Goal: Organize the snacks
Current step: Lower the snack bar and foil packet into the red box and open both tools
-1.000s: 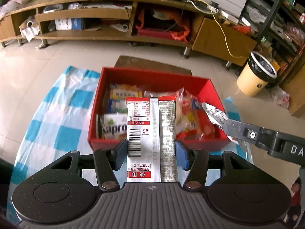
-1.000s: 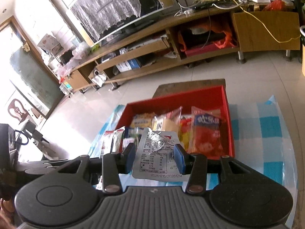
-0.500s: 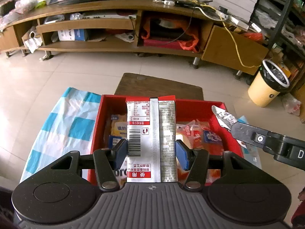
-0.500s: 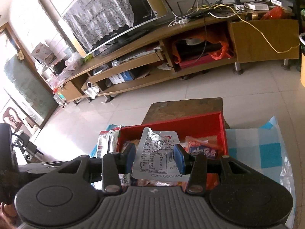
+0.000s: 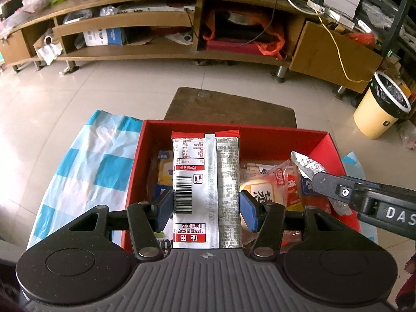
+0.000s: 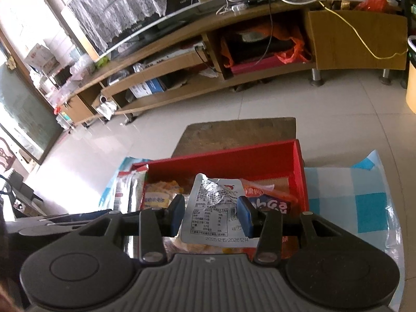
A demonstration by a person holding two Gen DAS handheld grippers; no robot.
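Note:
A red box (image 5: 260, 135) holds several snack packs on the blue-checked cloth (image 5: 91, 161). My left gripper (image 5: 206, 208) is shut on a red-and-silver snack packet (image 5: 205, 182) with a barcode, held upright above the box. My right gripper (image 6: 211, 215) is shut on a small silver pouch (image 6: 212, 208) above the box (image 6: 234, 158). The right gripper's arm and the pouch tip (image 5: 306, 166) show at the right of the left wrist view. The left-held packet (image 6: 127, 192) shows at the box's left edge in the right wrist view.
A brown stool (image 5: 228, 106) stands behind the box. A long wooden TV stand (image 5: 182, 20) runs along the back. A yellow bin (image 5: 382, 106) stands at the right on the tiled floor.
Both grippers have pulled back and up from the box with their packs still held; the box now sits lower and nearer in both views.

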